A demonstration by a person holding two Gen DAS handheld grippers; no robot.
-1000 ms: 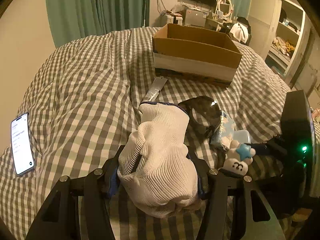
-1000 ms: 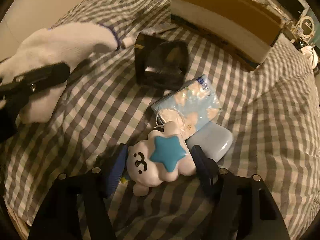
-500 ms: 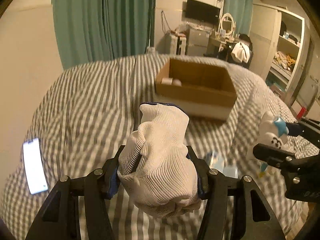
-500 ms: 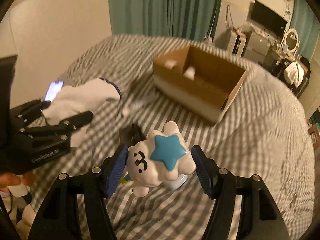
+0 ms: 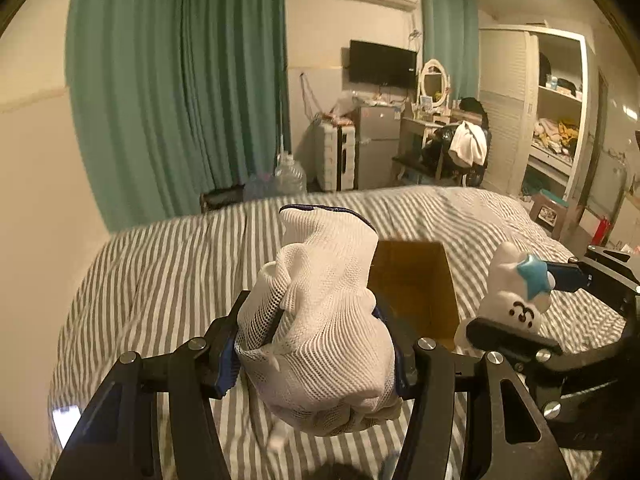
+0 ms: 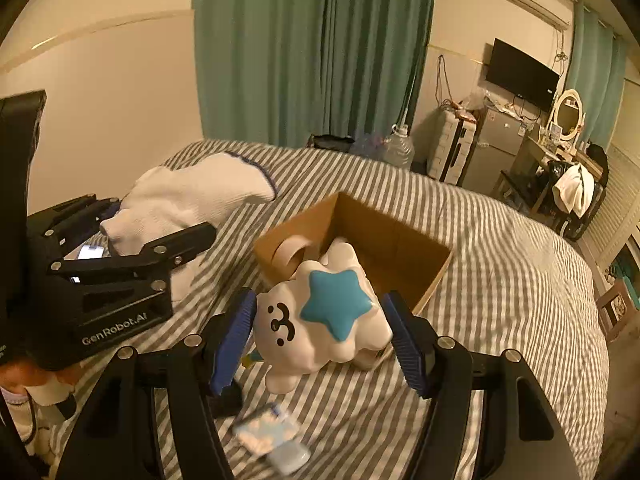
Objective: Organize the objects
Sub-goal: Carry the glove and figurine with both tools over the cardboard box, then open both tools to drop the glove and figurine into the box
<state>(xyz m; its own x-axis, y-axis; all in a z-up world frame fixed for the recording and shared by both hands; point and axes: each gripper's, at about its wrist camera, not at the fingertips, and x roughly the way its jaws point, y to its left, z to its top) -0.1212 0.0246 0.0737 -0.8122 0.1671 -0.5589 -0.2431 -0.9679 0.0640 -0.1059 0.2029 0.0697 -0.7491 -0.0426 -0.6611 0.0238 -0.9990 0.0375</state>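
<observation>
Left claw: I have it clamped on the white glove, above the bed.
Right claw: I grip the cloud toy, near the cardboard box.

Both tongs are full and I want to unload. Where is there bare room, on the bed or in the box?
The cardboard box has bare floor on its right; a tape roll fills its left corner. The bedspread right of the box lies bare. The packet and phone crowd the near side.
</observation>
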